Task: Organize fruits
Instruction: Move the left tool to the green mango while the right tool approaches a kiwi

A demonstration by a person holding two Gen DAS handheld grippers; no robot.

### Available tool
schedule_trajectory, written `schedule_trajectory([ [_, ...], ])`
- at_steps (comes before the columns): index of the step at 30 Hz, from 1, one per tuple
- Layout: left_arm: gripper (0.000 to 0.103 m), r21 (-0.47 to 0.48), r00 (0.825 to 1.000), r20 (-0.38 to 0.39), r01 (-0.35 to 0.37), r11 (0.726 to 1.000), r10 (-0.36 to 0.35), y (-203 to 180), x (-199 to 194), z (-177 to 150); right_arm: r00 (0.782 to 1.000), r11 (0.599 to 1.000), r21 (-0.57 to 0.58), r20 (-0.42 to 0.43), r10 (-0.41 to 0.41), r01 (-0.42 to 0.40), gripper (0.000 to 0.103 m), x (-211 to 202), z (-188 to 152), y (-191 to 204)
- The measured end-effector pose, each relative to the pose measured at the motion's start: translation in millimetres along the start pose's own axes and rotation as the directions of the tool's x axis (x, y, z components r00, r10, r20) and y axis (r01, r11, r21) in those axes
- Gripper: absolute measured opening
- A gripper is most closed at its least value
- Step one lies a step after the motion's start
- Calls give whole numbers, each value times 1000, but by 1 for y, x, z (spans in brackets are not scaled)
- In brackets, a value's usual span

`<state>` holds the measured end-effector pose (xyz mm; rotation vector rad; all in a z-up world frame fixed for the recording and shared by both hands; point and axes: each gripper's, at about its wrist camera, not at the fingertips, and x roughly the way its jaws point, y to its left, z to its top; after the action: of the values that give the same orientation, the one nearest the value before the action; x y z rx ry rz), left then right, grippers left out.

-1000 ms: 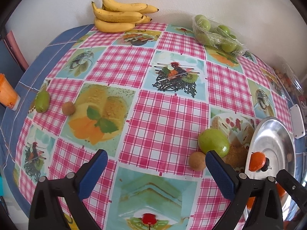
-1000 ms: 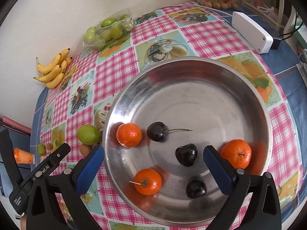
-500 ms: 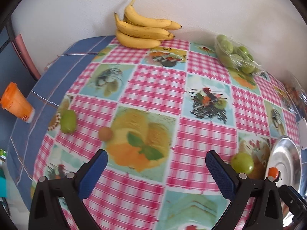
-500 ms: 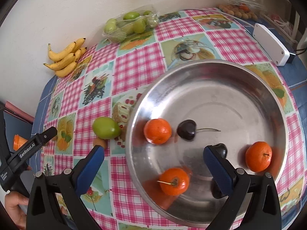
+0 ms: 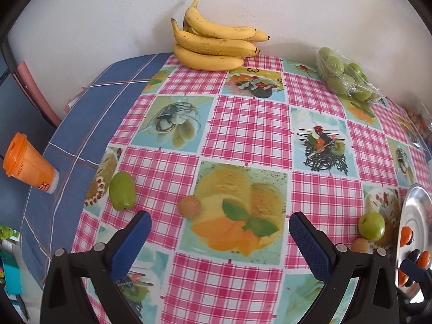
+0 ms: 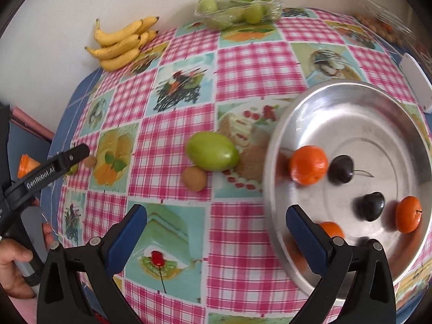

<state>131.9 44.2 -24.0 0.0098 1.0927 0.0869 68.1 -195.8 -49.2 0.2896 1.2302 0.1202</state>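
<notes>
Lying furthest to the left of the steel bowl [image 6: 272, 189] is the pointed green fruit [image 5: 122, 191], near the cloth's blue border, with a small tan fruit [image 5: 189, 206] just to its right. The left gripper [image 5: 217, 239] is hovering over that pair with its jaws wide apart and nothing between them. Closer to the bowl, a larger green fruit [image 6: 212, 150] is resting beside the rim, a second tan fruit [image 6: 194, 178] touching or almost touching it. The right gripper [image 6: 216, 232] is hanging above them, also spread and empty. Inside the bowl, oranges [image 6: 308, 164] and dark cherries [image 6: 341, 169] are sitting loose.

The tan fruits look light, round and likely to roll, so closing across the widest part seems safest. The green ones appear firm, smooth and possibly slippery; gripping across the short axis at mid-body should be holding best, without squeezing hard enough to bruise.
</notes>
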Motion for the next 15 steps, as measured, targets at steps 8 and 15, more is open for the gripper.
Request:
schedule_trajectory([
  [8, 103, -79, 997, -52, 50, 996, -54, 42, 9, 11, 999, 995, -84, -19, -46, 45, 103, 5, 3, 38],
  [15, 103, -151, 996, -62, 51, 987, -61, 88, 13, 19, 999, 991, -122, -17, -51, 49, 103, 10, 20, 67],
])
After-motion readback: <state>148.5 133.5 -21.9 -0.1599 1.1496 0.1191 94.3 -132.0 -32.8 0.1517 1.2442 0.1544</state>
